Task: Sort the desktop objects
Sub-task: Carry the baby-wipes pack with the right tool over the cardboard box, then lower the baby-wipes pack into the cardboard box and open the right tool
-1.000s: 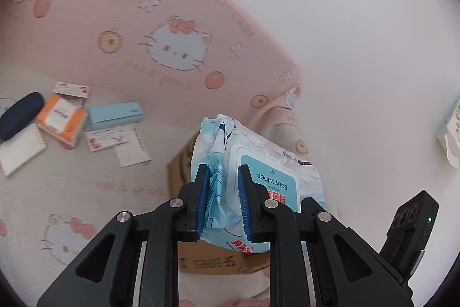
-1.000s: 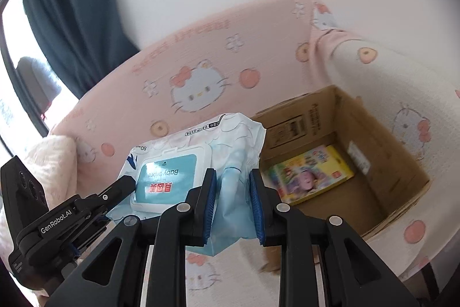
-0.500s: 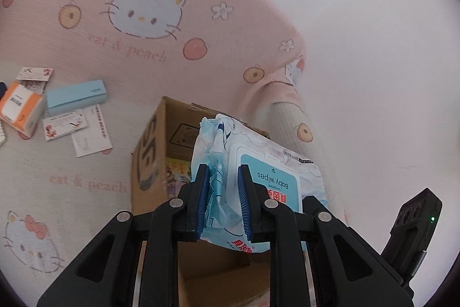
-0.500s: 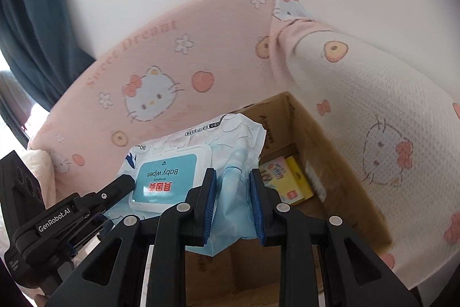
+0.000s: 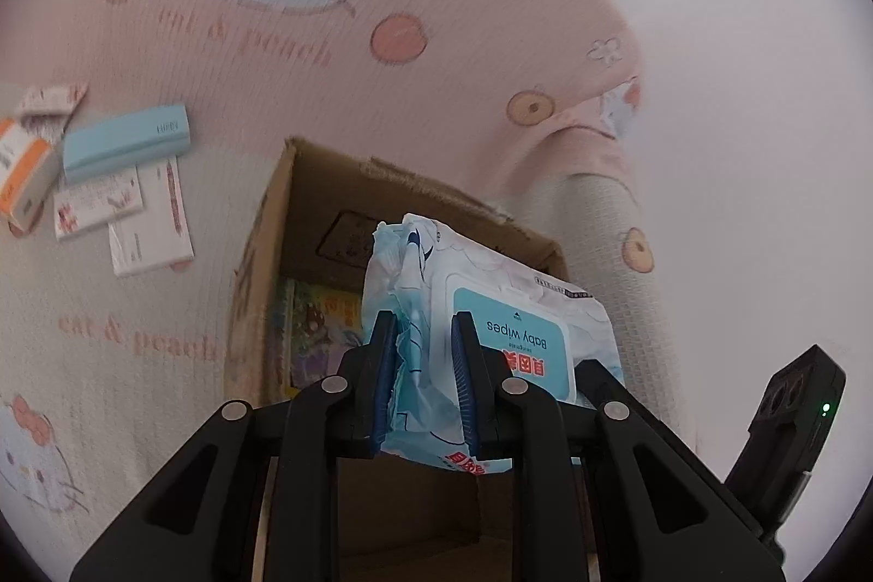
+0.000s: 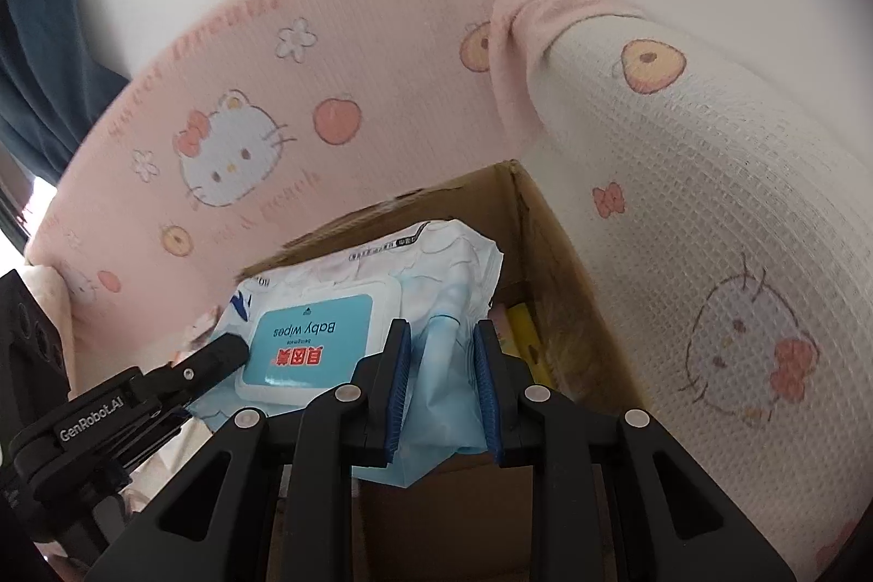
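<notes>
A pale blue pack of baby wipes (image 5: 513, 309) hangs between both grippers, right above the open cardboard box (image 5: 305, 222). My left gripper (image 5: 420, 336) is shut on the pack's crimped left end. My right gripper (image 6: 442, 347) is shut on the pack's (image 6: 338, 309) other crimped end. In the right wrist view the box (image 6: 562, 265) lies below the pack. A colourful picture book (image 5: 322, 325) lies flat on the box floor; it also shows in the right wrist view (image 6: 524, 336).
On the Hello Kitty cloth (image 5: 109, 364) to the box's left lie a light blue case (image 5: 125, 140), an orange and white box (image 5: 22, 178) and several white cards (image 5: 147, 216). A pink padded backrest (image 6: 273, 91) and a white armrest (image 6: 736, 227) close in the box.
Both grippers have carried the wipes pack forward until it hangs over the open box. The box has grown larger in both views. Both grips are unchanged.
</notes>
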Demonstrator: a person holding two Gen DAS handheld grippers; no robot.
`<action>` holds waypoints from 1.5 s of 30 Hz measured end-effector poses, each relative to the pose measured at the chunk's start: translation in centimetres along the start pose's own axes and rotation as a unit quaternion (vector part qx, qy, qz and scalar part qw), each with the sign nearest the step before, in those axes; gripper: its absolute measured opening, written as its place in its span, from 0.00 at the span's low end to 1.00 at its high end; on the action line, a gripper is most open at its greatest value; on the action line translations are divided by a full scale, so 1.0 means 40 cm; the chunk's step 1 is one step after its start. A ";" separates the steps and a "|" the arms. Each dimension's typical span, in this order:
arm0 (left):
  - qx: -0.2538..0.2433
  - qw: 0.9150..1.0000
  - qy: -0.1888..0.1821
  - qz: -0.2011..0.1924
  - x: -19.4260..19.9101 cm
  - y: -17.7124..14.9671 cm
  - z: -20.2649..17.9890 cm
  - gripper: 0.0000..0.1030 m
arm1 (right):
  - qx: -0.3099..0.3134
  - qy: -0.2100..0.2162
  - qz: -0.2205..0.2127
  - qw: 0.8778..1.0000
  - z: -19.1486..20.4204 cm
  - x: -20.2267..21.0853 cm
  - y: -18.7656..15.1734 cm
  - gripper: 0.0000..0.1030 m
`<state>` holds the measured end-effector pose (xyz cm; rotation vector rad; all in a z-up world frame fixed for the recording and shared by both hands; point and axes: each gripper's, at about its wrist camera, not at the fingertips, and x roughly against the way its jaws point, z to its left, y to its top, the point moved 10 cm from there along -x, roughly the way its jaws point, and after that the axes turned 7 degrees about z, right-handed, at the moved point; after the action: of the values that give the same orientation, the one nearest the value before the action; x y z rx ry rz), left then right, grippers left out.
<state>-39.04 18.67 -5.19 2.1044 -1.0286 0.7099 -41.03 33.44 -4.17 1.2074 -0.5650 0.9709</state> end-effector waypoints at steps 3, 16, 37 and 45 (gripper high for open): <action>0.000 1.000 -0.001 -0.004 -0.019 0.014 -0.001 0.21 | 0.000 0.002 0.008 1.000 -0.016 -0.028 0.016 0.20; -0.026 0.999 0.006 0.032 -0.039 0.009 -0.009 0.65 | 0.045 -0.031 0.000 0.998 0.007 -0.025 0.046 0.59; -0.315 0.908 0.085 0.264 -0.069 -0.068 -0.078 0.54 | -0.333 0.022 0.140 0.932 -0.031 -0.063 -0.221 0.56; -0.413 0.835 0.099 0.350 -0.148 -0.103 -0.088 0.05 | -0.460 0.034 0.083 0.883 -0.015 -0.077 -0.235 0.04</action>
<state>-39.44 25.92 -8.57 0.8705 -1.6291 0.6217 -34.61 32.58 -11.64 0.2705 -0.9433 0.7260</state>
